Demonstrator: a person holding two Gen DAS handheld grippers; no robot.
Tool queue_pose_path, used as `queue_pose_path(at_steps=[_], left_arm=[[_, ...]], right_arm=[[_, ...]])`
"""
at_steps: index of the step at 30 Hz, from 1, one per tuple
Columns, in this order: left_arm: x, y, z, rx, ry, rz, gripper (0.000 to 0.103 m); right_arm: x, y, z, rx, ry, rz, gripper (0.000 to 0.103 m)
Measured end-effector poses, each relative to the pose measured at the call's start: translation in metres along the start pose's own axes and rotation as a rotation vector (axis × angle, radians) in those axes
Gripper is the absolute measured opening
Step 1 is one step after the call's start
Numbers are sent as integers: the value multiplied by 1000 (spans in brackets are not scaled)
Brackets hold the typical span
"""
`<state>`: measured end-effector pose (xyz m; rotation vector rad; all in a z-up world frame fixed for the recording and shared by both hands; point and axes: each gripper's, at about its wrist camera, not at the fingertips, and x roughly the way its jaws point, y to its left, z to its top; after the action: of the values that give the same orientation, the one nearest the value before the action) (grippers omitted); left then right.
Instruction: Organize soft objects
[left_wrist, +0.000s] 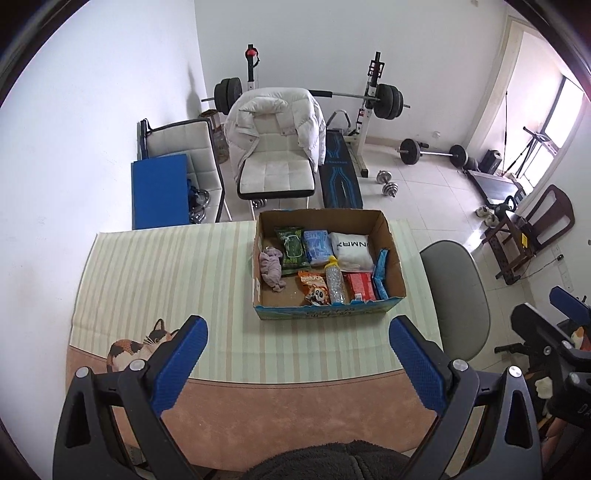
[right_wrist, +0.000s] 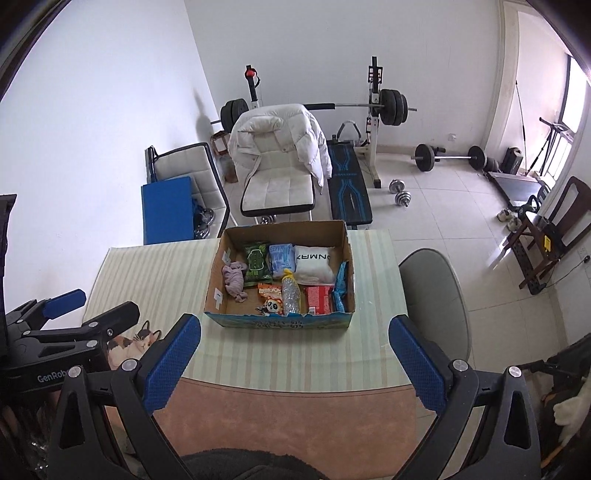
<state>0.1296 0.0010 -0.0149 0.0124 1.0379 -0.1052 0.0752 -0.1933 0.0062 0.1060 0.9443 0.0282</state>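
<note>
Both the left gripper (left_wrist: 297, 354) and the right gripper (right_wrist: 293, 352) hung above the near edge of the striped table mat (left_wrist: 166, 280), each with its blue-padded jaws spread wide and gripping nothing. The cardboard box (left_wrist: 391, 254) sat on the far right part of the mat. It held a crumpled lilac cloth (left_wrist: 271, 267), a green packet (left_wrist: 292, 251), a blue packet (left_wrist: 317, 246), a white pouch (left_wrist: 351, 251), a panda snack bag (left_wrist: 314, 288), a clear bottle (left_wrist: 335, 282) and a red packet (left_wrist: 359, 286).

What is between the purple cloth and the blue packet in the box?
The green snack bag sits between the purple cloth and the blue packet, inside the cardboard box. Both wrist views show it.
</note>
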Motion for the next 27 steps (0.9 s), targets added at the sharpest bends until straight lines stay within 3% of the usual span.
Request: queue_pose_path(at_steps=[5,17,27], left_arm=[[-8,1,-2,-4,-23,13,101],[-12,-4,-1,-2,-80,41,101],[-10,-6,-1,2,-78,37,103]], right_arm=[[-21,-2,0,2,-44,-25,103],[-23,-6,4,10,-66,-74,103],[-27,-7,10,2,-79,-91,103]])
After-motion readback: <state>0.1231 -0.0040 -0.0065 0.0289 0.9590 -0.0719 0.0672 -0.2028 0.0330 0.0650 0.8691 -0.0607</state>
